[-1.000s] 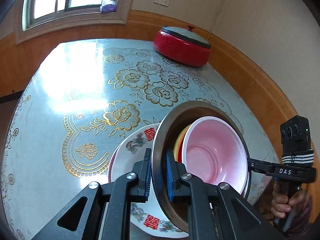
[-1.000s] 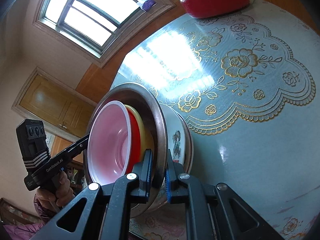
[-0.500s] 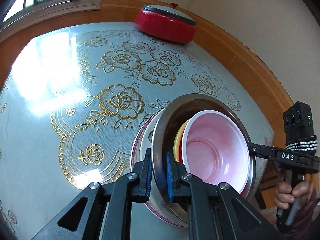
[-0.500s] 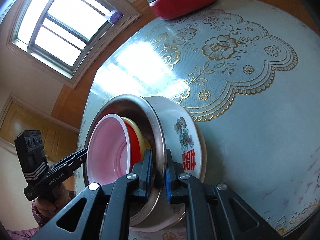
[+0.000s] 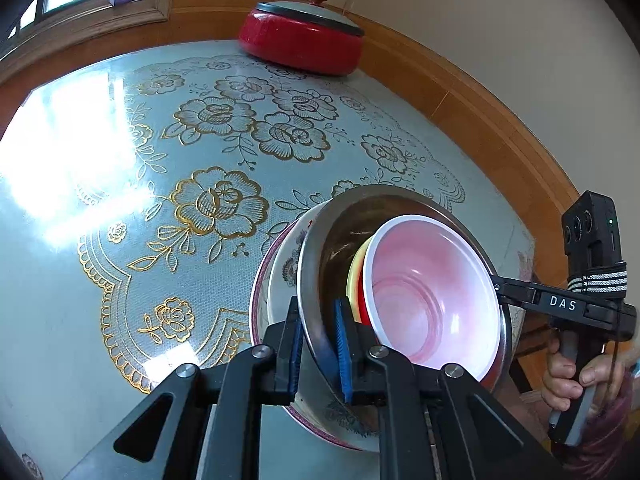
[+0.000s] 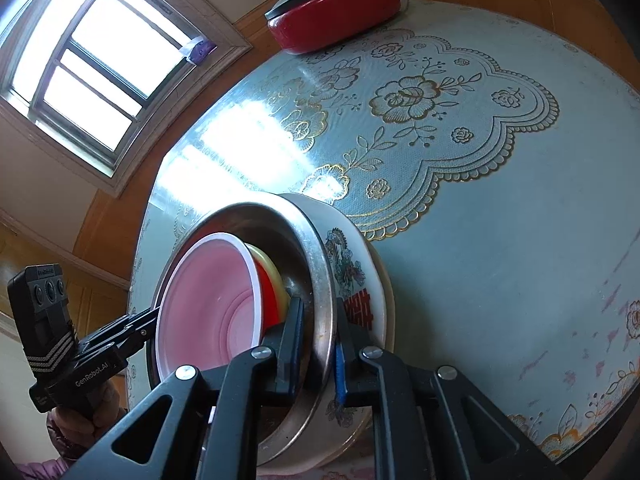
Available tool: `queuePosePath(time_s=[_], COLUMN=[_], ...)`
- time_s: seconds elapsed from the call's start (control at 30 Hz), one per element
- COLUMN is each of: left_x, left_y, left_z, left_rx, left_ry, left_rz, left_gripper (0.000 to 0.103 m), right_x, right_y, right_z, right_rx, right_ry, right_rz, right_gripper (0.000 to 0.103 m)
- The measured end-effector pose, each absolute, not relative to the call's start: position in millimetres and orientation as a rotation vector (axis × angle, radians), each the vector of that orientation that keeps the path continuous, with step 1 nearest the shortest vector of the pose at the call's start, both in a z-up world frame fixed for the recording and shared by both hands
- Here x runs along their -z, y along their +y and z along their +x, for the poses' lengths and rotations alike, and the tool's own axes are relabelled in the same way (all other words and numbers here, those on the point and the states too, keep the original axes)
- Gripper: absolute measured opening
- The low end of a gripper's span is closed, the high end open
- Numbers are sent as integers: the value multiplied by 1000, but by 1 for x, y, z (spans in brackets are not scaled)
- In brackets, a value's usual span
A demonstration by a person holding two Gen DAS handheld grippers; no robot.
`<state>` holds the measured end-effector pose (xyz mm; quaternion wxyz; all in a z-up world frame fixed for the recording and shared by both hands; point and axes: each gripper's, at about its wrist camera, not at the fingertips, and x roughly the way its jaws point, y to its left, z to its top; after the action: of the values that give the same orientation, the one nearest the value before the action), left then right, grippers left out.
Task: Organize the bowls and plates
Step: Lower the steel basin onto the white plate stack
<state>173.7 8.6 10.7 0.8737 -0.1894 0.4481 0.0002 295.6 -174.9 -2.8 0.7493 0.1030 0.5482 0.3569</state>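
Wood-panelled room with a window (image 6: 100,68) and a round tabletop (image 5: 80,280) under a pale blue cloth with gold flower patterns; a red lidded pot (image 5: 302,42) stands at the tabletop's far edge, well beyond both sets of jaws. Item one: steel bowl (image 5: 340,232), large, tilted on edge, its rim caught on two opposite sides. Left gripper (image 5: 318,350): jaws clenched on the near rim of the steel bowl, one blue pad outside the wall and one inside. Right gripper (image 6: 318,344): jaws likewise clenched on the steel bowl's rim, one pad on each face of the wall; in the left wrist view this gripper appears at the bowl's far right rim, held in the person's hand (image 5: 568,376). Item two: pink bowl (image 5: 432,296) with a white rim, nested inside the steel bowl, just past the inner pad of each gripper. Item three: red bowl (image 6: 269,292) and yellow bowl (image 6: 272,266), only their edges showing, stacked between the pink bowl and the steel bowl's bottom. Item four: white plate (image 6: 360,280) with printed red characters and figures, directly behind the steel bowl on the outer side of the jaws; whether bowl and plate touch cannot be told.
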Motion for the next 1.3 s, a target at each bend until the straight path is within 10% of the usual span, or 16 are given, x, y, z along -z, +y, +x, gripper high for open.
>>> queuePosePath(time_s=[1.3], left_x=[-14], left_y=[-7], left_z=[144], left_rx=[-101], left_ry=[902], left_rz=[-424], left_gripper=[24], right_x=[27], right_y=[-222], right_z=[283], right_rx=[-825], right_ry=[1246], right_rz=[416], right_gripper=[23])
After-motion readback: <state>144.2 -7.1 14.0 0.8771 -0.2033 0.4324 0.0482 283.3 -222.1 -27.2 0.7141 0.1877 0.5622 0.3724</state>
